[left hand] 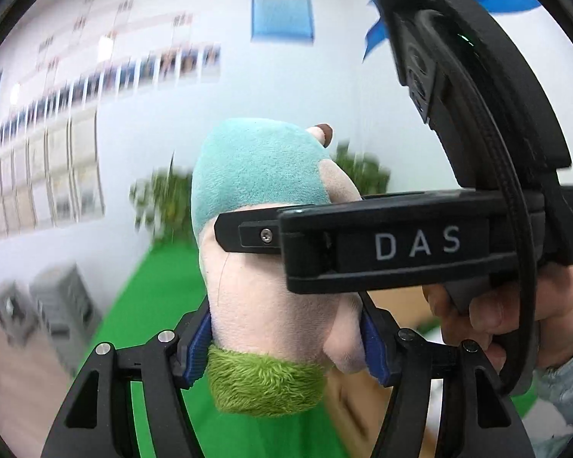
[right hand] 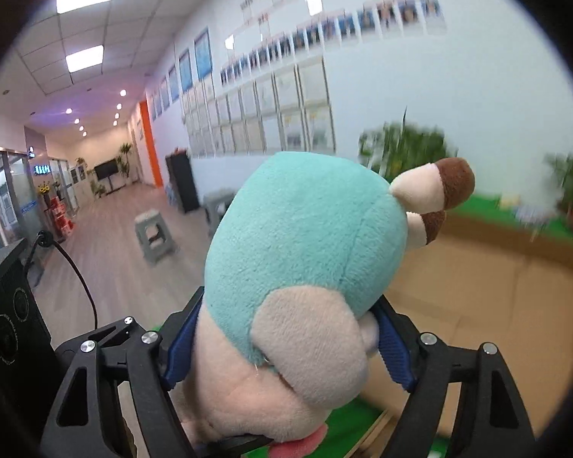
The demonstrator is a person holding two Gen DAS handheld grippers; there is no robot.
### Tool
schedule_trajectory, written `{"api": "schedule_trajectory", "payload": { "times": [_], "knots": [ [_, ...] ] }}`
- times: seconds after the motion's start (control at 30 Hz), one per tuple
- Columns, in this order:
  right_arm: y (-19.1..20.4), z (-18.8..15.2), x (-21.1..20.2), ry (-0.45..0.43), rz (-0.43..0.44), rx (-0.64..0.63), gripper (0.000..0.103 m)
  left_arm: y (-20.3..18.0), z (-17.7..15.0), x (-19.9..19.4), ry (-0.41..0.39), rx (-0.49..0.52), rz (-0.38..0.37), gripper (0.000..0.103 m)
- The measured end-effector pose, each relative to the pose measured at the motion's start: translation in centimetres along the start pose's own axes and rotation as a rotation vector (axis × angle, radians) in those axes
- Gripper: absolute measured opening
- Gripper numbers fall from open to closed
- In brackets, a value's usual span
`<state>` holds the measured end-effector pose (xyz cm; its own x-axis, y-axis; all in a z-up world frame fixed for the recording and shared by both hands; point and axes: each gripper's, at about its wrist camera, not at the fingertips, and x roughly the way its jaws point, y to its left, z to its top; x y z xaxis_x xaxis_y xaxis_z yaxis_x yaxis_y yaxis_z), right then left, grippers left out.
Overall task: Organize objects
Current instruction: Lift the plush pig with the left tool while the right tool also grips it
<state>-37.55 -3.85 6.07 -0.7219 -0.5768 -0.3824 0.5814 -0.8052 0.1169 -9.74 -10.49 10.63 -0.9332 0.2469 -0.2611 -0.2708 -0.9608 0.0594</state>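
Left claw (left hand: 282, 347) clamps a plush toy (left hand: 263, 198) between blue pads at lower centre, while the right claw (right hand: 286, 347) grips the same toy (right hand: 305, 236) at lower centre of its view. Behind, a cardboard box (right hand: 515, 297) fills the right, on green turf (left hand: 164, 290).

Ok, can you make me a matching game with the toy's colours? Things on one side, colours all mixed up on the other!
Things:
1. plush toy's big back
2. toy's fuzzy collar
3. tips of the toy's feet
4. pads of the gripper

Colours:
A. brown
B. dark blue
C. turquoise
D. green

Pairs: 1-C, 2-D, 3-A, 4-B
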Motion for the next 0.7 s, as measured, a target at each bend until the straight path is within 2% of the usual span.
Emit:
{"api": "schedule_trajectory", "payload": {
  "times": [0.1,0.17,0.27,0.37,0.4,0.5,0.6,0.7],
  "knots": [
    [-1.6,3.9,-2.4,-0.123,-0.029,-0.018,0.079,-0.7,4.7,0.6,-0.095,0.052,-0.009,0.062],
    [-2.7,5.8,-3.0,-0.174,-0.038,-0.022,0.079,-0.9,6.5,1.4,-0.124,0.070,-0.023,0.062],
    [-4.3,7.0,-2.3,-0.196,-0.054,-0.025,0.079,-0.6,8.2,3.5,-0.121,0.086,-0.041,0.062],
    [-4.9,7.6,-0.6,-0.166,-0.067,-0.003,0.079,0.6,8.6,6.8,-0.066,0.067,-0.052,0.062],
    [-5.2,7.5,0.1,-0.151,-0.067,0.006,0.079,1.1,9.2,10.3,-0.045,0.060,-0.052,0.062],
    [-6.8,5.6,0.9,-0.085,-0.042,0.049,0.079,2.2,8.5,15.5,0.034,0.031,-0.048,0.062],
    [-8.1,3.8,4.6,-0.010,-0.004,0.071,0.078,4.9,6.4,20.8,0.113,-0.006,-0.051,0.062],
    [-9.3,1.6,8.2,0.058,-0.004,0.103,0.078,7.4,2.9,25.6,0.198,-0.066,-0.063,0.062]
  ]
}}
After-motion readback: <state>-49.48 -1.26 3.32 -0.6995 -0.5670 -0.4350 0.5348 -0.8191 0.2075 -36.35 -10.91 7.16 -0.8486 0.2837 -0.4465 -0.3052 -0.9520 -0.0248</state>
